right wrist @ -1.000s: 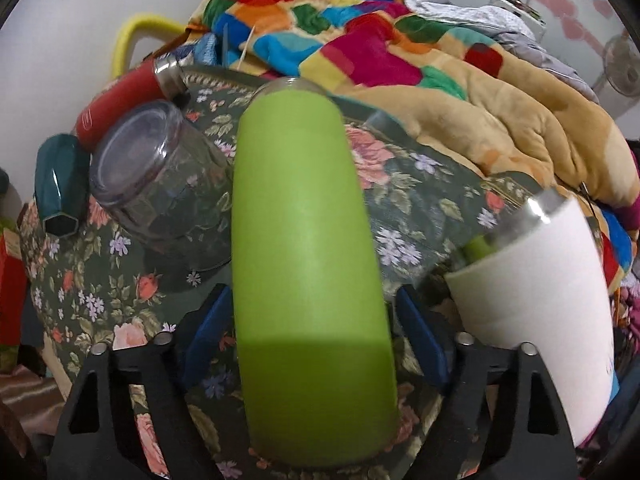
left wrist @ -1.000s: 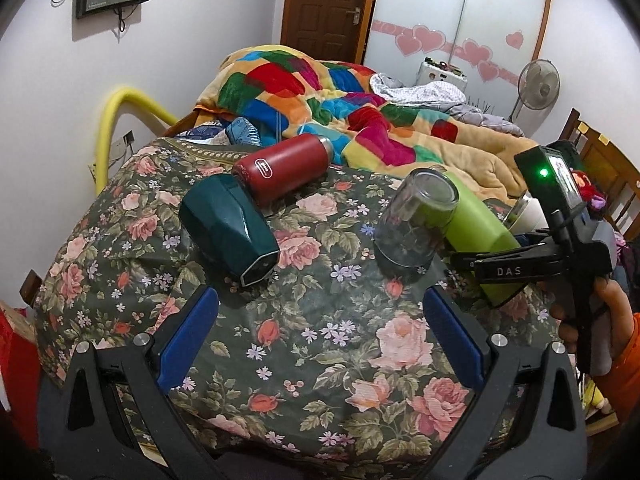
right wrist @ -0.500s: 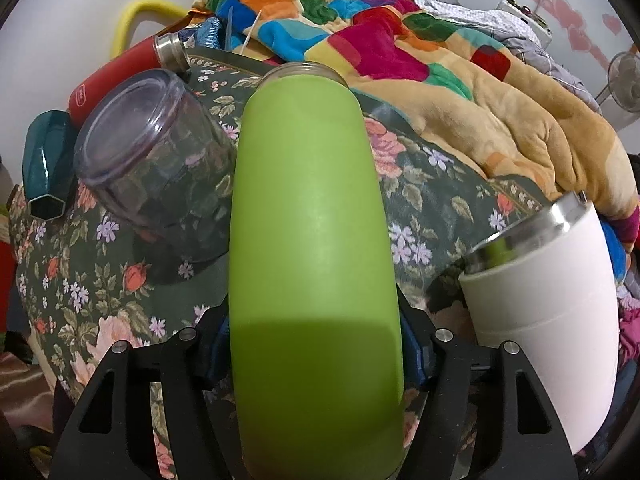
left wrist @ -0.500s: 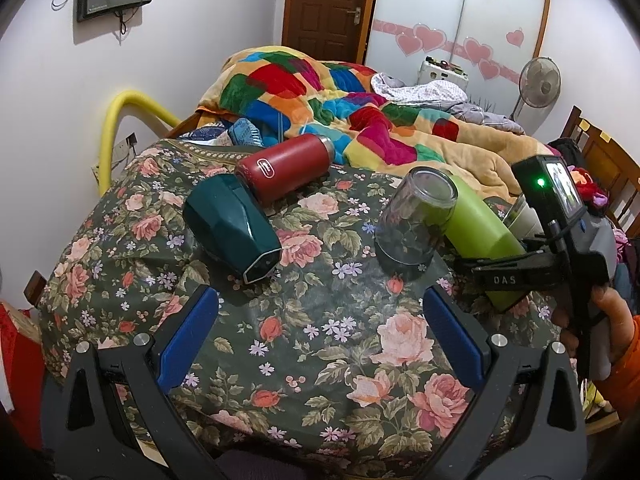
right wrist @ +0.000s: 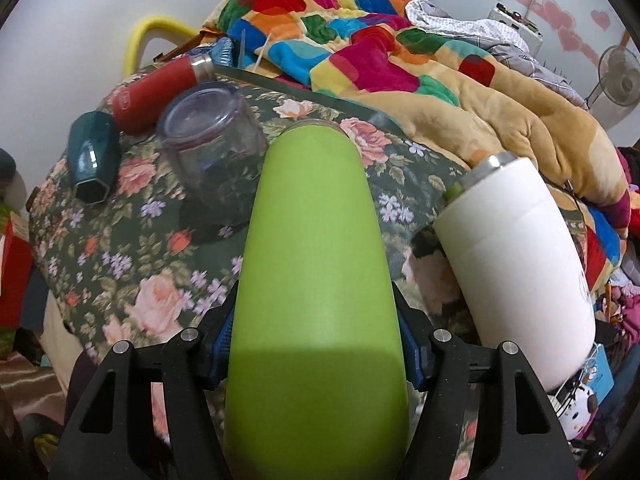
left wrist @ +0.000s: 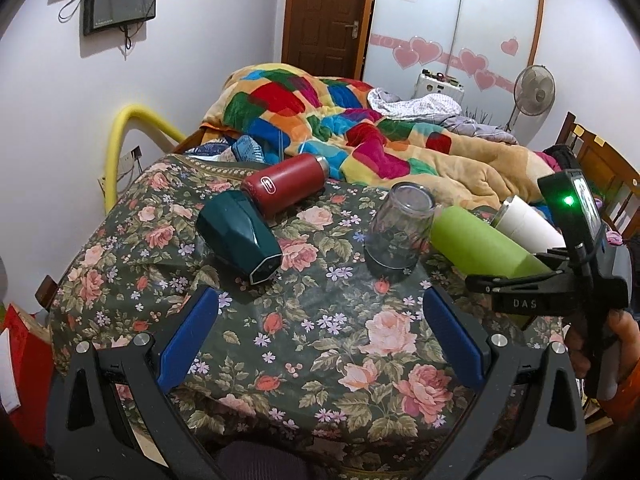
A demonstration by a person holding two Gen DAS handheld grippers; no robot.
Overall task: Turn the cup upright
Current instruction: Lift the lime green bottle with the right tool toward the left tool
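The right gripper point(right wrist: 316, 344) has its fingers clamped on the green cup point(right wrist: 316, 264), which lies tilted near the right edge of the floral-clothed surface point(left wrist: 320, 320), between an inverted clear glass point(right wrist: 212, 160) and a white tumbler point(right wrist: 516, 264). The left gripper point(left wrist: 320, 340) hovers with fingers spread, holding nothing.

green cup point(right wrist: 316, 280) | matte lime cylinder | tilted, not upright | over floral tablecloth, beside clear glass

A patchwork quilt point(left wrist: 320, 120) covers the far bed, a standing fan point(left wrist: 534, 92) stands far right, and a dark screen point(left wrist: 120, 0) hangs far left.
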